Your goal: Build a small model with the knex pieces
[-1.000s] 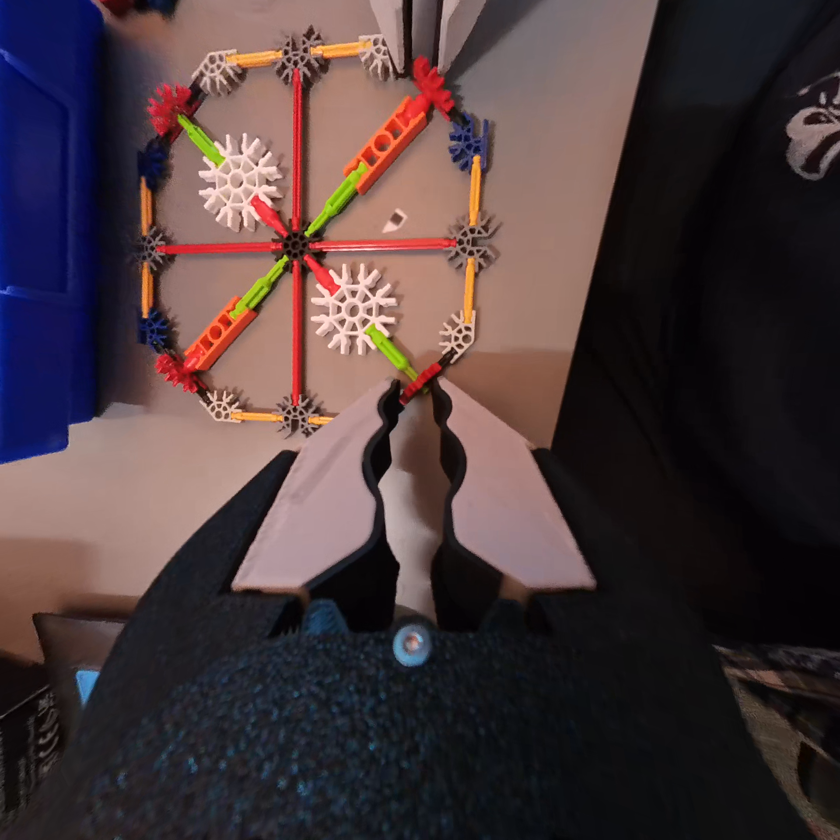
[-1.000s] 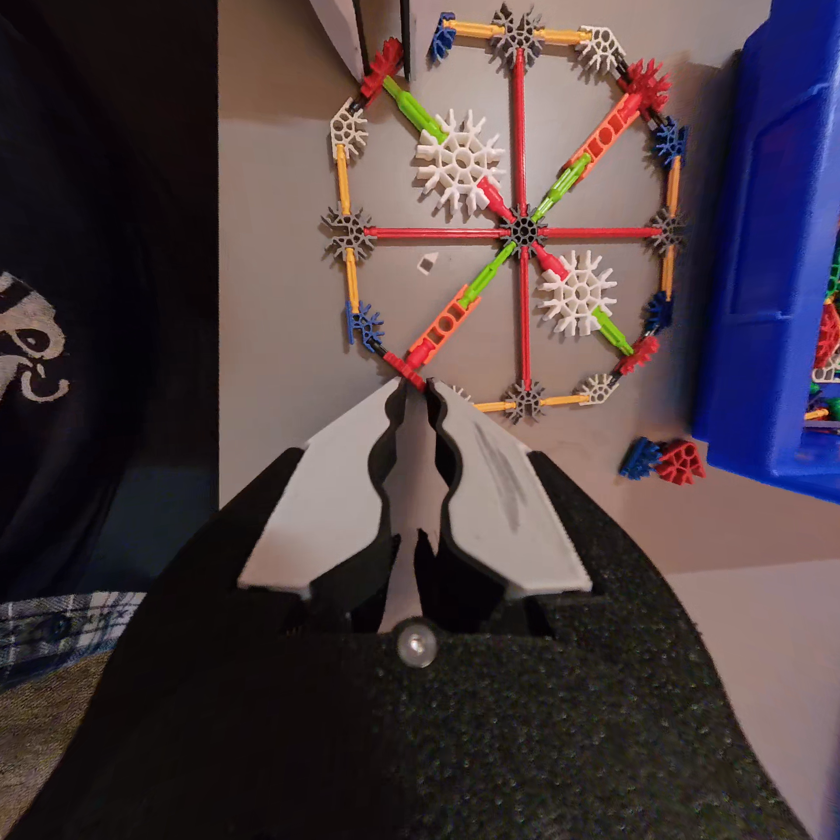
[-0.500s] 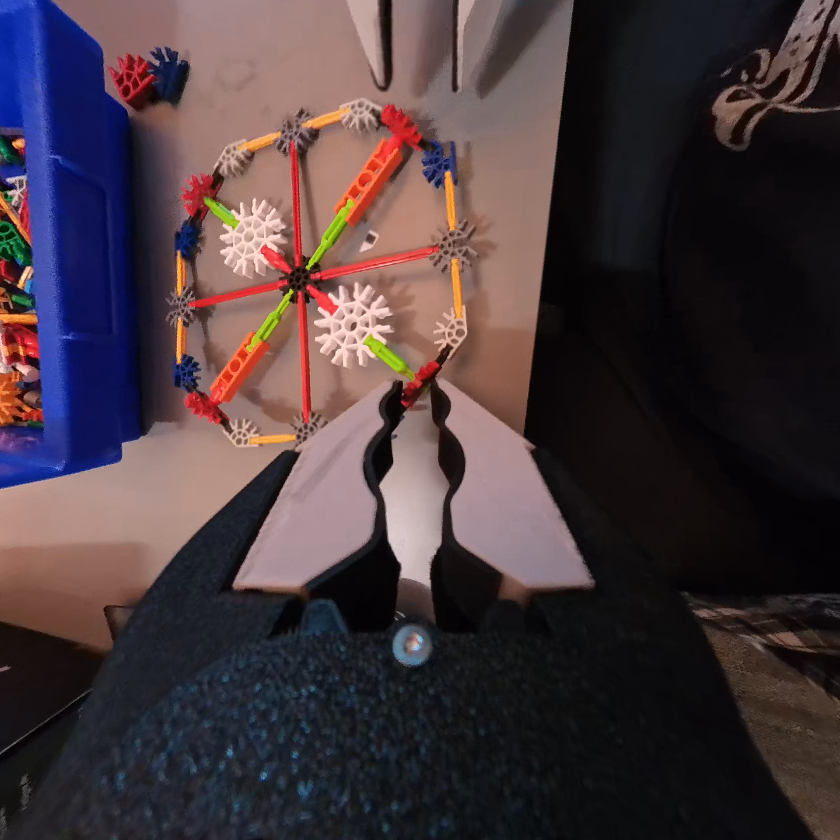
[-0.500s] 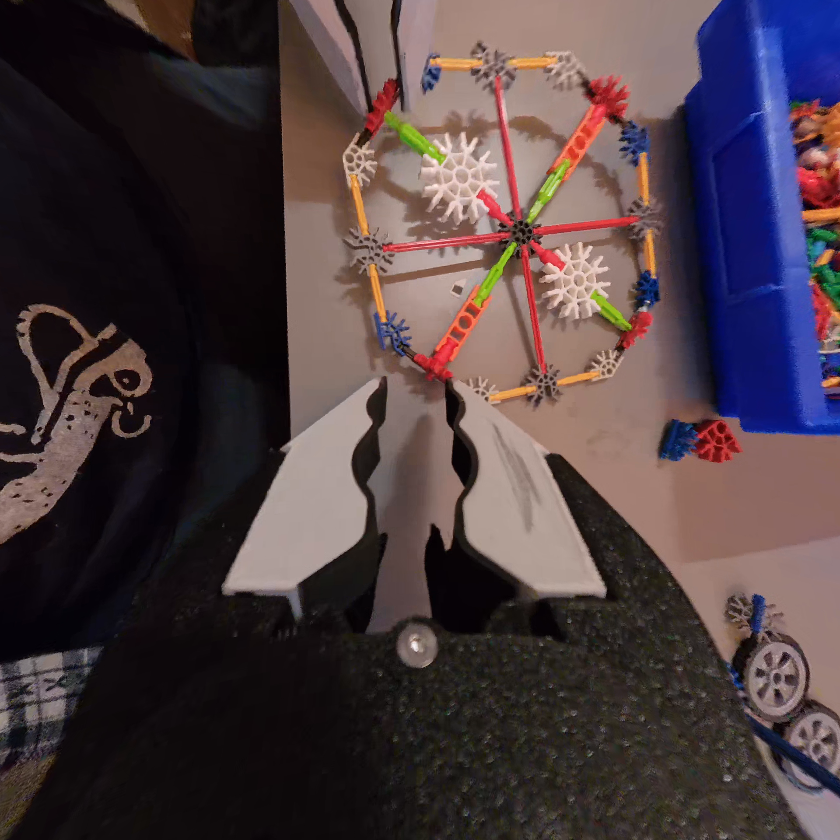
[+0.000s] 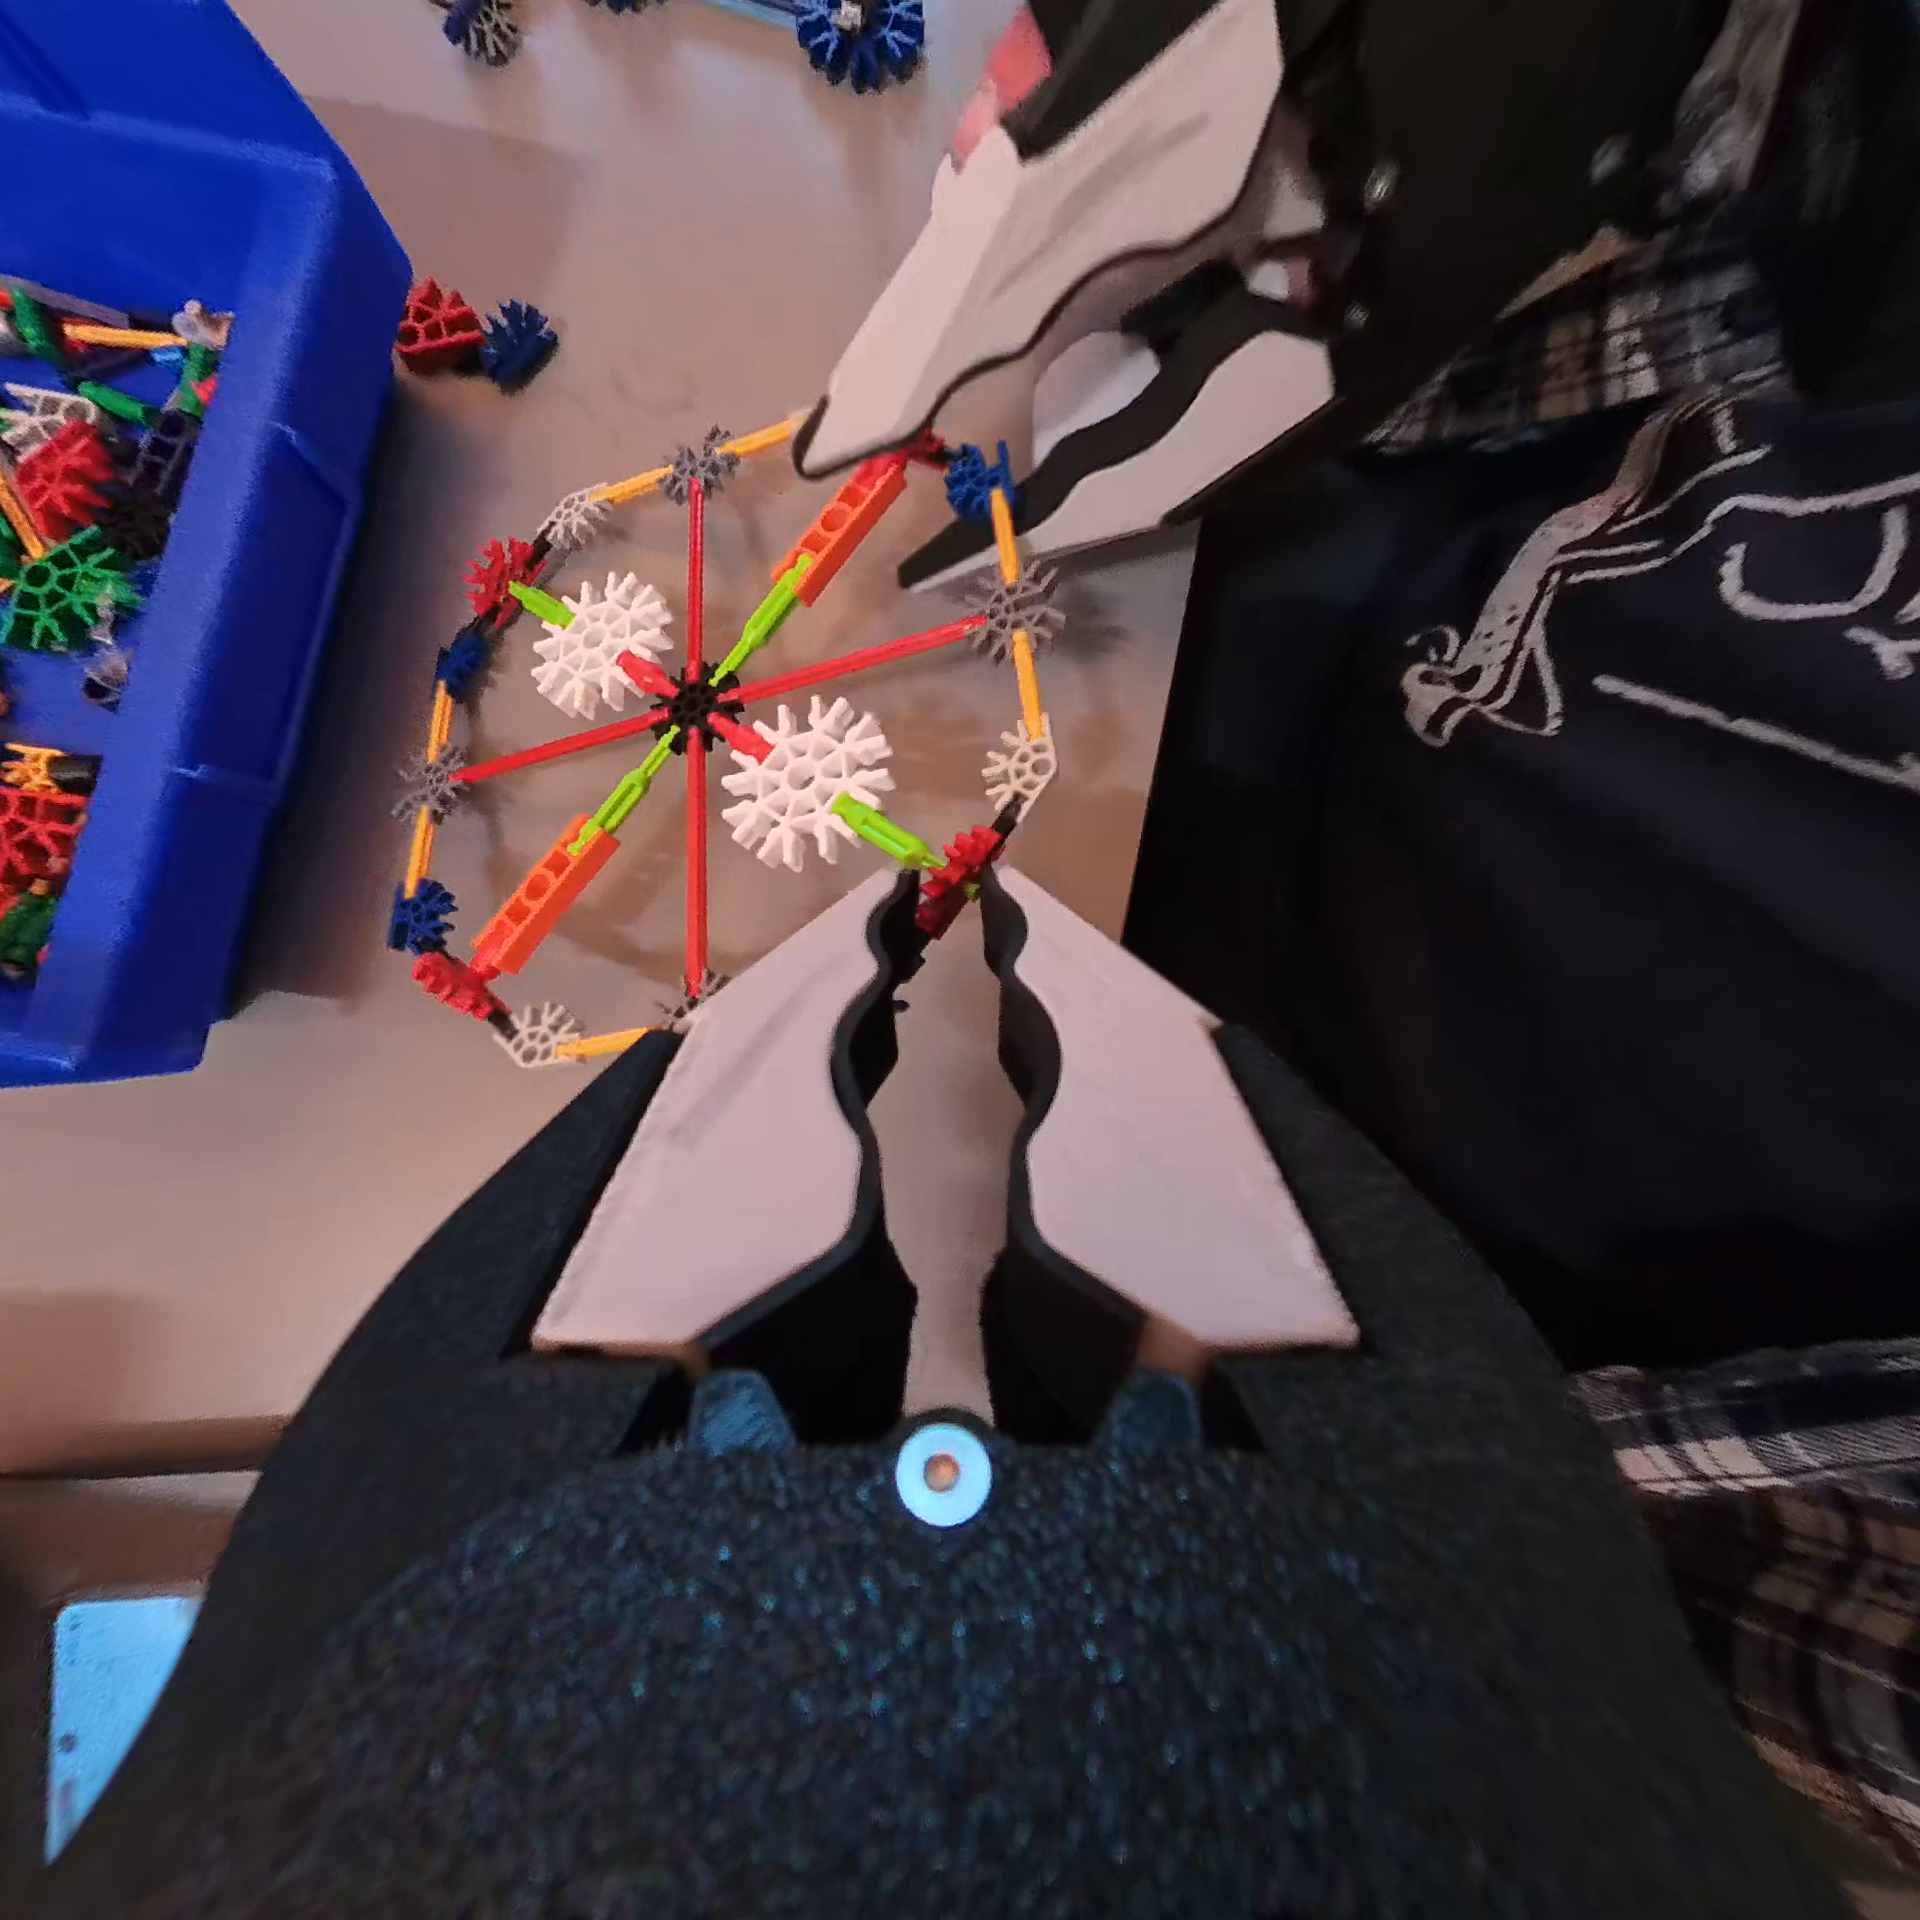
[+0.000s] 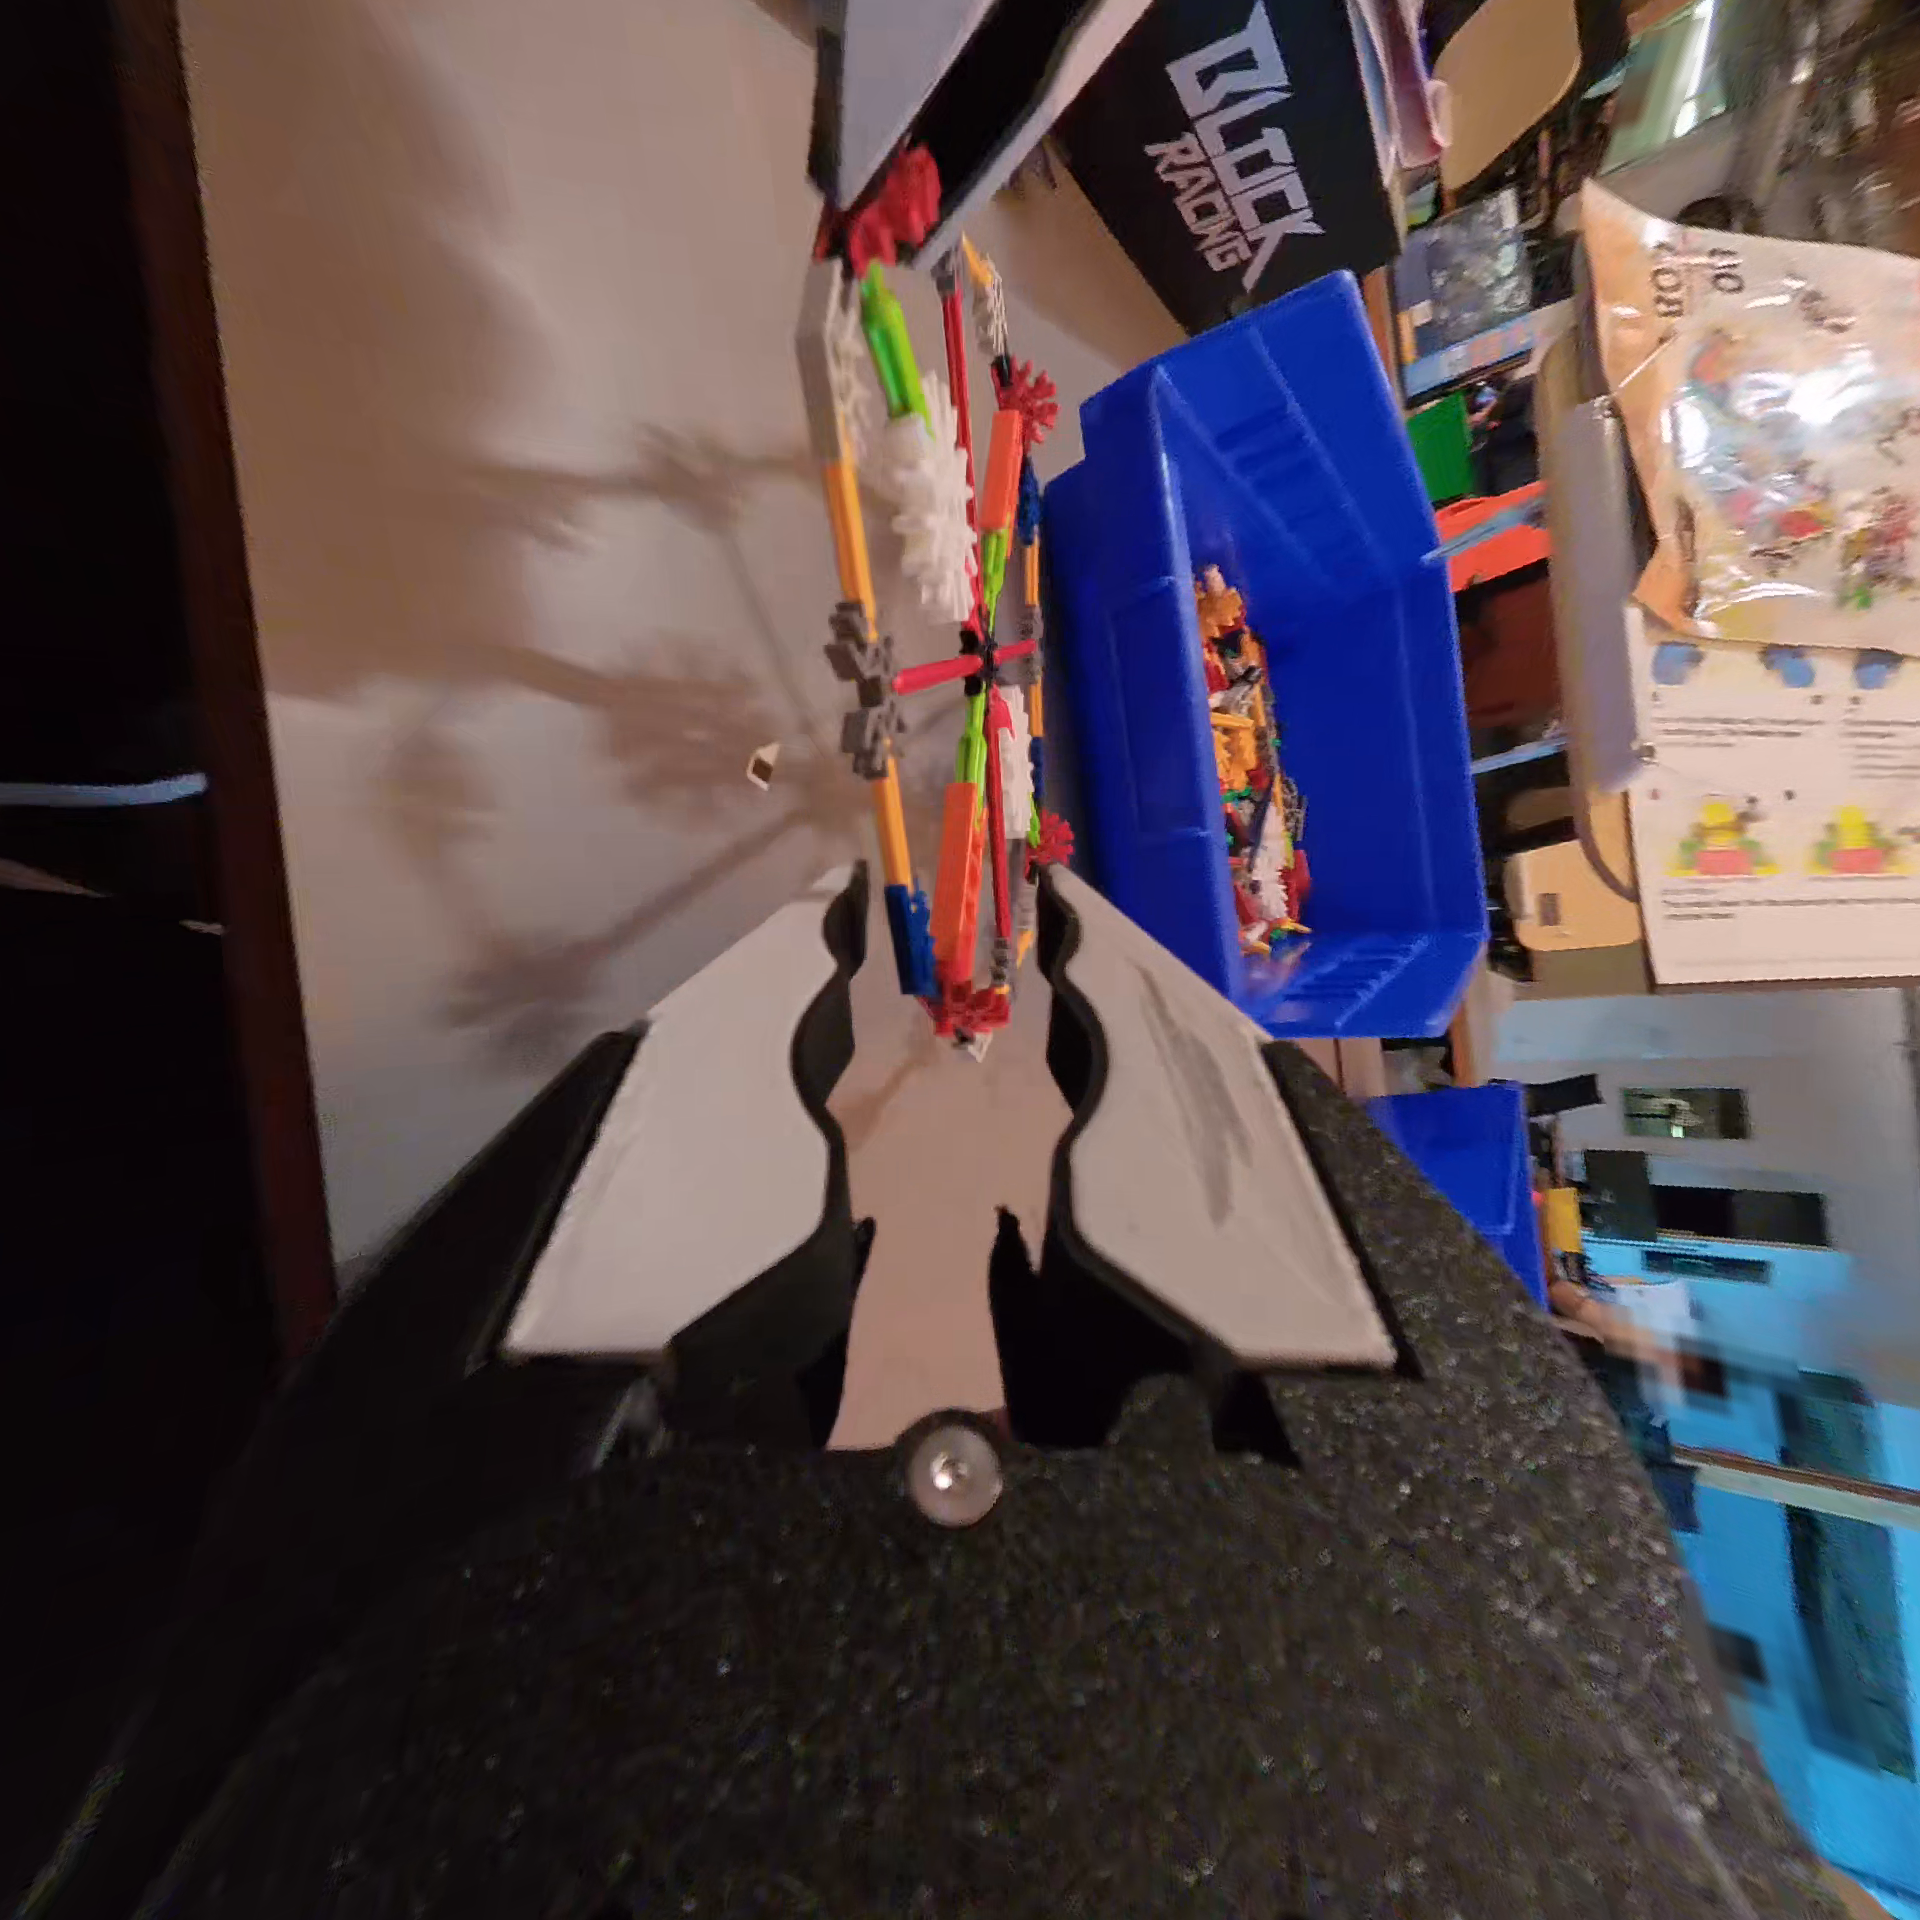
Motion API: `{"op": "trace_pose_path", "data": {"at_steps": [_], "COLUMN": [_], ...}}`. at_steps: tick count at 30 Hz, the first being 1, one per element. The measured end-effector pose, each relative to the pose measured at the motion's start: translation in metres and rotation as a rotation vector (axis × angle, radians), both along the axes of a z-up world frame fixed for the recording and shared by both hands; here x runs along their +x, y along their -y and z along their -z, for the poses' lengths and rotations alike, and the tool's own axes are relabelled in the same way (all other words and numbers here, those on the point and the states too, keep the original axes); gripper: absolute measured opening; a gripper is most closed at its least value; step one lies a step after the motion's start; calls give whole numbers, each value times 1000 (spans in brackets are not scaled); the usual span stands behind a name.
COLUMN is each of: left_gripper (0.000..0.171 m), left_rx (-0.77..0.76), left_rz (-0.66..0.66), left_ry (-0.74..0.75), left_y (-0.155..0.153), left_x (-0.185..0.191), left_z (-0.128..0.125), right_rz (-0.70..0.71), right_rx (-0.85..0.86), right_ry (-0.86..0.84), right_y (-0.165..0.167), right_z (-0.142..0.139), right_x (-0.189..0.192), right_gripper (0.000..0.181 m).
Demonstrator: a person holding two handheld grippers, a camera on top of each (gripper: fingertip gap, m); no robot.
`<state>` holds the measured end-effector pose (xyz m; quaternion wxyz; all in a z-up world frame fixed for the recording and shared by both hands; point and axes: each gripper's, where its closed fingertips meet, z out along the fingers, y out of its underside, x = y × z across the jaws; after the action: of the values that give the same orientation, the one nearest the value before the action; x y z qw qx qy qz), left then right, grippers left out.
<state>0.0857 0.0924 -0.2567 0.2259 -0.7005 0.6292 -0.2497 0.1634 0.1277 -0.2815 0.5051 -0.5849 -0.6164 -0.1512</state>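
Wheel (image 5: 694, 717) lifted off table, tilted | L tongs (image 5: 940, 894) pinch red rim connector | R tongs (image 6: 951, 914) spread, straddling rim

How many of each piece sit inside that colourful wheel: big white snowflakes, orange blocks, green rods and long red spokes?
White snowflake pieces: 2
Orange blocks: 2
Green rods: 4
Long red spokes: 4
Total: 12, all inside the wheel.
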Motion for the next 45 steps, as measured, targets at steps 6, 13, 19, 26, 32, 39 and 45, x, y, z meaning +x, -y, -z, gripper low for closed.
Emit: {"op": "trace_pose_path", "data": {"at_steps": [6,13,19,26,32,39,45], "left_gripper": [11,49,68,53,23,8,4], "left_rx": [-75,43,245,276,191,89,26], "left_rz": [5,-94,-98,-100,-94,-50,-15], "left_ry": [70,108,58,21,126,247,378], "left_y": [0,-32,-51,-85,-99,-97,-97], "left_x": [6,-5,-20,-19,-4,3,7], "left_z": [-21,-49,-57,-37,-37,-52,-89], "right_rz": [18,-10,-5,-67,-106,-112,-150], "right_rx": [1,-237,-400,-672,-824,-925,-1008], "right_ry": [-17,-128,-106,-179,-245,-288,-396], "right_y": [-9,-10,-19,-32,-40,-45,-52], "right_z": [-3,-29,-45,-61,-77,-87,-112], "right_x": [2,2,5,3,4,9,11], "right_gripper": [7,6,5,5,5,5,6]}}
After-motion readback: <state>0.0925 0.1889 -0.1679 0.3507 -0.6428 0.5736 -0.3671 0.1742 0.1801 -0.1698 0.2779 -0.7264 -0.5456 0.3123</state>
